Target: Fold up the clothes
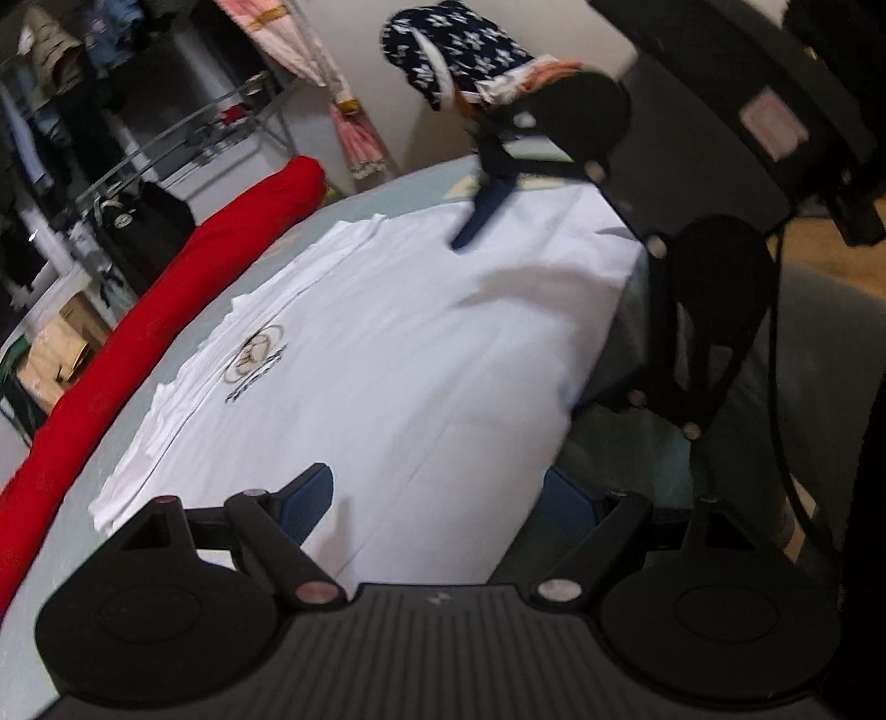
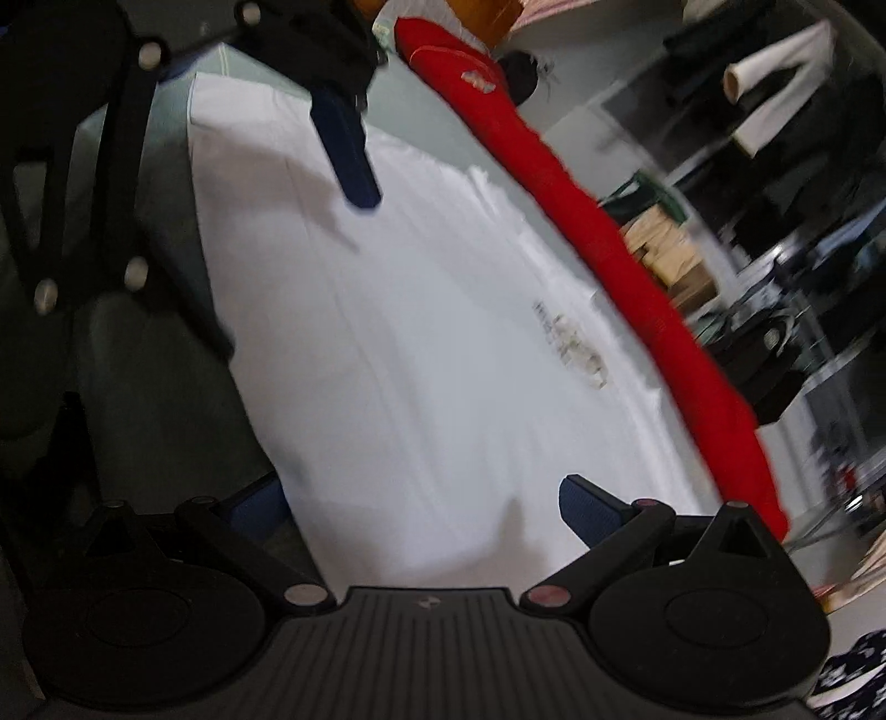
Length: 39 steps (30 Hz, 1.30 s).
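Note:
A white T-shirt point(image 1: 398, 343) with a round chest logo lies flat on a pale table point(image 1: 387, 188); it also shows in the right wrist view point(image 2: 421, 332). My left gripper point(image 1: 443, 498) is open, its blue pads astride the shirt's near edge. My right gripper point(image 2: 421, 507) is open at the opposite edge, one pad over the cloth and one off the table side. Each gripper appears in the other's view: the right one point(image 1: 487, 210) and the left one point(image 2: 349, 160), both just above the shirt.
A long red roll point(image 1: 166, 310) lies along the table's far edge, also in the right wrist view point(image 2: 609, 249). Clothes racks point(image 1: 83, 111), cardboard boxes point(image 1: 61, 349) and a pink curtain point(image 1: 332, 83) stand beyond. A patterned sleeve point(image 1: 459, 50) is behind the right gripper.

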### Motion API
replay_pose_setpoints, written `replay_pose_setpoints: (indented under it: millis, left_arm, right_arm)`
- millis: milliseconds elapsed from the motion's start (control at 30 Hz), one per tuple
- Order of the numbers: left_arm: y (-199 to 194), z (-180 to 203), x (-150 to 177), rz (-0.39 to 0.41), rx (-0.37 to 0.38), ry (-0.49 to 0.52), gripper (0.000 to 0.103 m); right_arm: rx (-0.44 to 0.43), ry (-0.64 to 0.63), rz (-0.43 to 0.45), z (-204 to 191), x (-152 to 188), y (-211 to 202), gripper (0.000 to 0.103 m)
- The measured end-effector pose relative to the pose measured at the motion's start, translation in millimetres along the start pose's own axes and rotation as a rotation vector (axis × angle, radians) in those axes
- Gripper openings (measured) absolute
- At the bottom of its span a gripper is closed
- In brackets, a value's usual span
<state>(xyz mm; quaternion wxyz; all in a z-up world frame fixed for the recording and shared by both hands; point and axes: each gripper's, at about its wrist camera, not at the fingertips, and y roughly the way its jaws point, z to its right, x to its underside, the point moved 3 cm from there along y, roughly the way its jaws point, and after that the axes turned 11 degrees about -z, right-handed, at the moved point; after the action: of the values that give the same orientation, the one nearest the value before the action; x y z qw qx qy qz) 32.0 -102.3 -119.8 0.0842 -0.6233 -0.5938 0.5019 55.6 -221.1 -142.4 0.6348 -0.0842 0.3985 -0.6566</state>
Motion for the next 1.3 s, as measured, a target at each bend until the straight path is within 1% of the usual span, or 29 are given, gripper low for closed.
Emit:
replay_pose_setpoints:
  millis: [133, 167, 300, 400, 467, 533, 733, 833, 900, 933, 967, 1033, 1133, 1267, 1300]
  left_arm:
    - [9, 5, -5, -0.009, -0.061, 0.050, 0.083]
    - [11, 5, -7, -0.009, -0.077, 0.060, 0.083]
    - [15, -1, -11, -0.011, -0.146, 0.059, 0.083]
    - [14, -14, -11, -0.016, -0.190, 0.018, 0.083]
    - [11, -21, -13, -0.010, -0.187, -0.016, 0.084]
    - [10, -24, -17, 0.001, -0.184, -0.027, 0.084]
    - [11, -20, -11, -0.005, -0.177, 0.007, 0.085]
    - [15, -20, 5, -0.041, -0.227, 0.049, 0.085]
    - [15, -23, 17, -0.053, -0.248, 0.065, 0.085]
    - [15, -27, 22, -0.055, -0.244, 0.054, 0.086]
    - [14, -32, 26, -0.052, -0.243, 0.038, 0.088]
    - [13, -37, 32, -0.056, -0.260, 0.025, 0.091]
    - [13, -37, 30, -0.060, -0.282, 0.041, 0.092]
    - [19, -33, 25, -0.061, -0.320, 0.103, 0.092]
    - [21, -32, 24, -0.062, -0.331, 0.120, 0.092]
  right_arm:
    - [0.087, 0.000, 0.038, 4, -5, -10, 0.103]
    - [0.098, 0.018, 0.046, 7, -6, -12, 0.103]
    - [0.105, 0.094, 0.058, 22, -8, -16, 0.103]
    - [0.095, 0.121, 0.060, 26, -9, -17, 0.103]
    - [0.096, 0.124, 0.060, 23, -10, -15, 0.103]
    - [0.107, 0.120, 0.060, 19, -12, -11, 0.103]
    - [0.140, 0.109, 0.060, 7, -19, 3, 0.103]
    - [0.157, 0.103, 0.060, 1, -23, 10, 0.103]
    - [0.199, 0.097, 0.042, 7, -14, 11, 0.103]
    - [0.208, 0.093, 0.025, 11, -8, 12, 0.103]
    - [0.214, 0.096, 0.008, 16, -1, 13, 0.103]
    - [0.227, 0.115, -0.030, 26, 15, 14, 0.103]
    - [0.239, 0.150, -0.066, 38, 31, 17, 0.103]
    - [0.247, 0.157, -0.060, 36, 21, 21, 0.103]
    - [0.249, 0.146, -0.045, 34, 13, 23, 0.103]
